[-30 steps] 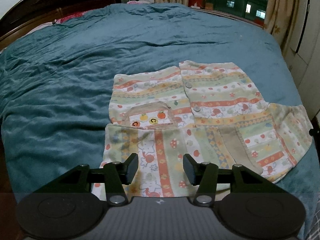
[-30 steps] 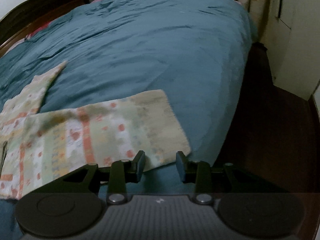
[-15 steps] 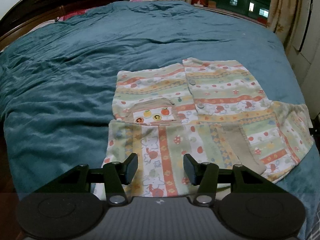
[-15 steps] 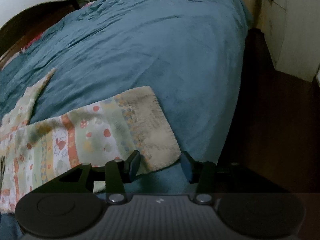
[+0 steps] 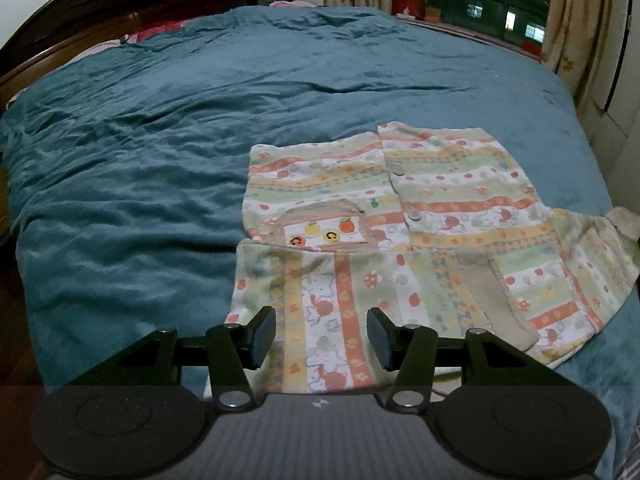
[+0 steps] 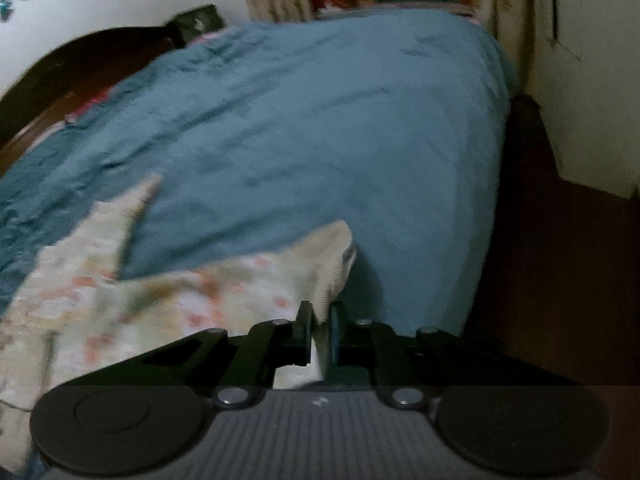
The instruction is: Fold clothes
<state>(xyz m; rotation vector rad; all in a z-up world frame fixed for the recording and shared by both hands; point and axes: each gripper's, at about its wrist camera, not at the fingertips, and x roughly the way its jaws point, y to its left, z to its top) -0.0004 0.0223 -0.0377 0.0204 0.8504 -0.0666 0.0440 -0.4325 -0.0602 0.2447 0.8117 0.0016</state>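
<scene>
A small patterned shirt (image 5: 400, 236) with striped fruit and animal prints lies on the teal bedspread (image 5: 160, 140), its left sleeve folded across the front. My left gripper (image 5: 322, 334) hovers open over the shirt's near hem, nothing between its fingers. In the right wrist view, my right gripper (image 6: 320, 328) is shut on the cuff end of the shirt's right sleeve (image 6: 248, 292). The sleeve is raised off the bedspread (image 6: 320, 140), and the picture is blurred by motion.
A dark wooden headboard (image 5: 120, 12) runs along the far left. Curtains (image 5: 576, 20) and a dark window stand at the far right. The bed's right edge drops to a dark floor (image 6: 560, 280) beside a pale wall (image 6: 592, 80).
My right gripper closed on the sleeve's cuff and lifted it off the bedspread. The left gripper has stayed open over the hem, hardly moving.
</scene>
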